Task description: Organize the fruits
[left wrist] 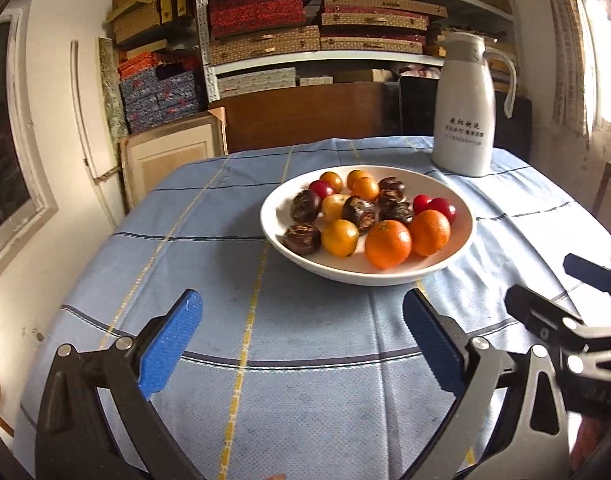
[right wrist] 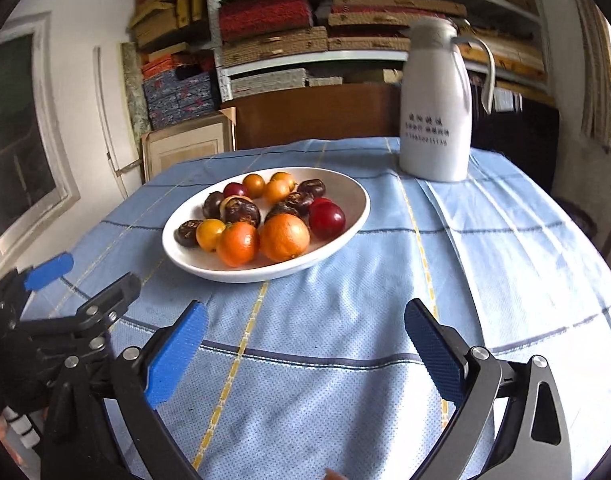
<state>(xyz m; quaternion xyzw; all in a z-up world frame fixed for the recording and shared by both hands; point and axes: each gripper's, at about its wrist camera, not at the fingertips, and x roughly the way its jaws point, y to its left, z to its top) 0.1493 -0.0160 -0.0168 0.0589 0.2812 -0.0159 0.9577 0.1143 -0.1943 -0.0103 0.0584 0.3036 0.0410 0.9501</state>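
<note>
Glossy white ceramic-looking bowl [left wrist: 461,240], shiny-skinned oranges [left wrist: 388,243], matt woven cloth [left wrist: 313,360] over the counter, smooth plastic-looking jug [left wrist: 463,120], ribbed blue pads [left wrist: 171,344].

White bowl [left wrist: 461,236] on blue checked tablecloth [left wrist: 305,360], mid-table. Inside: two oranges [left wrist: 388,243] at near right, touching; small yellow-orange fruits [left wrist: 340,237]; dark brown fruits [left wrist: 301,238]; red fruits [left wrist: 443,208] at right and far left. White jug [left wrist: 463,108] with handle beyond bowl, right, printed text on side. Left gripper [left wrist: 303,340] spread wide, blue pads [left wrist: 171,344] empty, just short of bowl. Right gripper [left wrist: 573,292] at right edge, finger gap unclear. Shelves of stacked boxes [left wrist: 265,40] behind.
</note>
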